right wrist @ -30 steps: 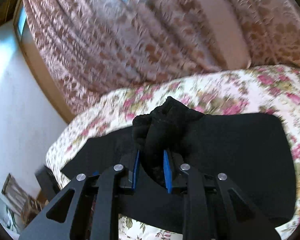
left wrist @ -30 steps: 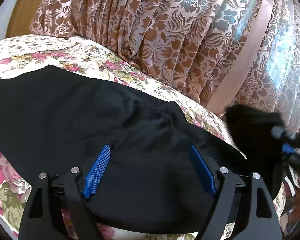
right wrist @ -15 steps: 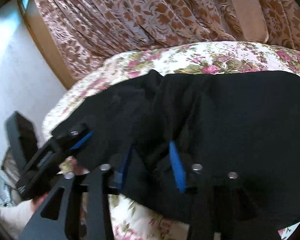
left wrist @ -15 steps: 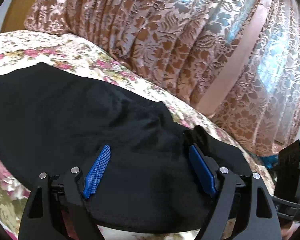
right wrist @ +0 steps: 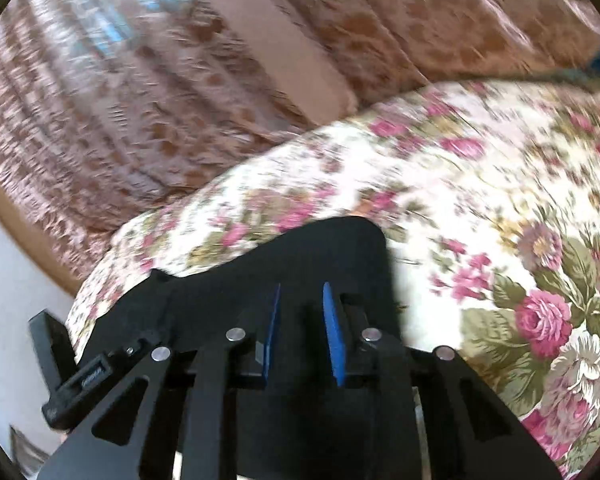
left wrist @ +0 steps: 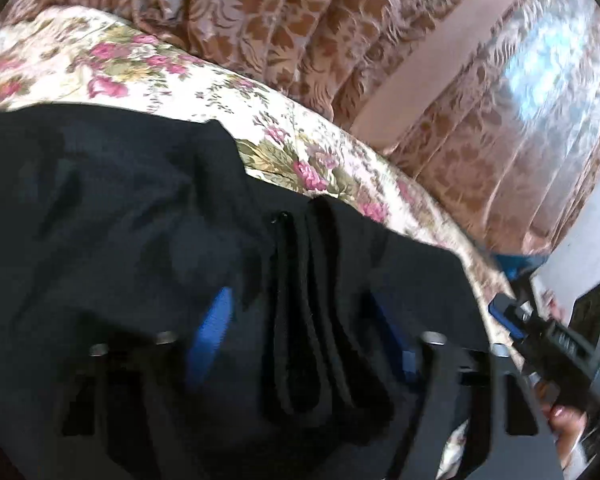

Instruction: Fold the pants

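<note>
At the bed's [left wrist: 112, 68] near edge, both tools closing: left tool [left wrist: 304, 336] around bunched pants [left wrist: 120, 208], right tool [right wrist: 300, 320] emptied, fold dropped.

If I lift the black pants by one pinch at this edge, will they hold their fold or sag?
Likely sag: the black pants look like soft cloth, bunched in loose ridges near the left tool. The stacked layers would probably slide apart. They seem unlikely to slip on the floral bedcover, though a push would probably wrinkle them.
</note>
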Tool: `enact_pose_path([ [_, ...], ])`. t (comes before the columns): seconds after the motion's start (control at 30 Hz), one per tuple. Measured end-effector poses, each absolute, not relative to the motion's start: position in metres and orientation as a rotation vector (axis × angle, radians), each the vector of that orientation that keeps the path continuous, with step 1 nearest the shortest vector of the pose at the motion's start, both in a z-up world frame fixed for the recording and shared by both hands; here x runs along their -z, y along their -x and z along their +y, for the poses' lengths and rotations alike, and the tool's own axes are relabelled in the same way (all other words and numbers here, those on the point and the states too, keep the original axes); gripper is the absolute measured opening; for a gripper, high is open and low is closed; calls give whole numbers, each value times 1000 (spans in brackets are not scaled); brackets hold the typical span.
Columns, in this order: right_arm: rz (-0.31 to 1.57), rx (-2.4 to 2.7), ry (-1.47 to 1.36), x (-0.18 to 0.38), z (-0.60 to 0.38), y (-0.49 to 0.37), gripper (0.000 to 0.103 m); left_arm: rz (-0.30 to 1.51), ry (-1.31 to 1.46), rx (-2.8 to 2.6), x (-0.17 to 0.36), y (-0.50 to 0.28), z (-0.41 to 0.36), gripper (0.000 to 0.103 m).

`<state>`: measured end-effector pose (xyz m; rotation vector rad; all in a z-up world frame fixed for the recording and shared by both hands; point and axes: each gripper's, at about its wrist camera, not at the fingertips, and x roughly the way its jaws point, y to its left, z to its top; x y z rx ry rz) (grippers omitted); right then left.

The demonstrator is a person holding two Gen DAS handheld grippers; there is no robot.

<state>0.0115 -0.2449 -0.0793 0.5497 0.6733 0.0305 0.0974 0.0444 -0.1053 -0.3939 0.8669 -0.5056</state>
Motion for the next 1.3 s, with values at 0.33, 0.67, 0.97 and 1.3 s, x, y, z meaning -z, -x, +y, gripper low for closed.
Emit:
enact_pose_path([
  [0.33,739,-55,-387,97,-222,-49,19,777,349,488,82,-70,52,15],
  [0.67,689,-23,-219,124,-203,-49,19,782,325,468,119,-79,57,21],
  [0.97,586,-115,-317,125,-215,-24,28,755,443,444,109,-56,93,35],
  [1.3,539,-128,-274,126,-208,-17,36,636,529,218,90,-25,162,54],
])
